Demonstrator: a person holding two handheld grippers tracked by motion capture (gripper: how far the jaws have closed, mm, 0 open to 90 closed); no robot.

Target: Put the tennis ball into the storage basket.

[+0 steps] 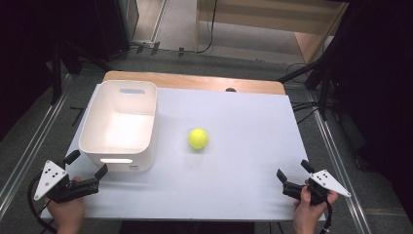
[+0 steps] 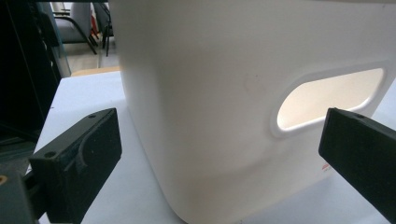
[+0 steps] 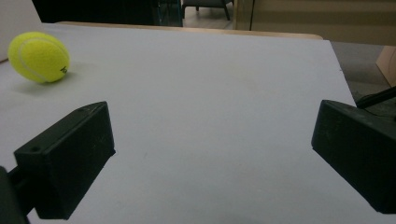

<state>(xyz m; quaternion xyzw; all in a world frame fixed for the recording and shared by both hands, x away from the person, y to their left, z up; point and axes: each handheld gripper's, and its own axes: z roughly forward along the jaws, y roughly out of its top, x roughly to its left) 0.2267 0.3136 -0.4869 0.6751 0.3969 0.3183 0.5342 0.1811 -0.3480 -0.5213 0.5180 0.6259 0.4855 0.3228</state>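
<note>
A yellow ball (image 1: 198, 138) lay near the middle of the table (image 1: 243, 185), just right of a white bin (image 1: 97, 141) and apart from it. The bin stood upright on the table's left half, with a slot handle in its near wall and another in its far wall.

The left gripper (image 1: 86, 165) was held at the table's near left corner, jaws spread and empty. In the left gripper view, the bin's (image 2: 201, 116) near wall and slot handle stood close ahead of the left gripper's (image 2: 217, 154) jaws, not touching them.

The right gripper (image 1: 293, 169) was held at the near right corner, jaws spread wide with nothing between them. In the right gripper view, the ball (image 3: 38, 57) sat well apart, ahead and to the left of the right gripper's (image 3: 212, 144) jaws, on bare table (image 3: 210, 93).
</note>
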